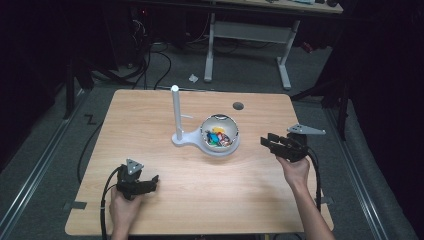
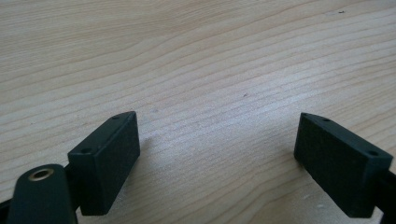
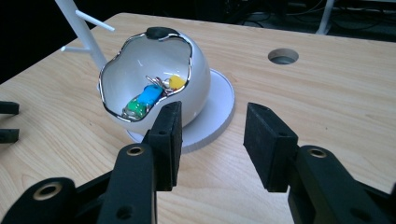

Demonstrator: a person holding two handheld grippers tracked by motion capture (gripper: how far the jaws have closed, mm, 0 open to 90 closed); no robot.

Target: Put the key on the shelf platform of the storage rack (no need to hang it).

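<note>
The white bowl (image 1: pixel 220 135) is sitting on a round white base (image 3: pixel 219 105) near the middle of the wooden table (image 1: pixel 200 200), with small coloured pieces (image 3: pixel 150 95) lying inside it; a white post (image 1: pixel 176 112) is standing just beside it. The right gripper (image 1: pixel 270 143) is hovering near the bowl on its right, its jaws standing partly spread with nothing between them. The right gripper view is showing the bowl's jagged silver rim and a blue, a green and a yellow piece. The left gripper (image 1: pixel 150 181) is resting well apart, near the table's front edge, jaws spread wide over bare wood. Both hands are gripping from below, forearms reaching in.
</note>
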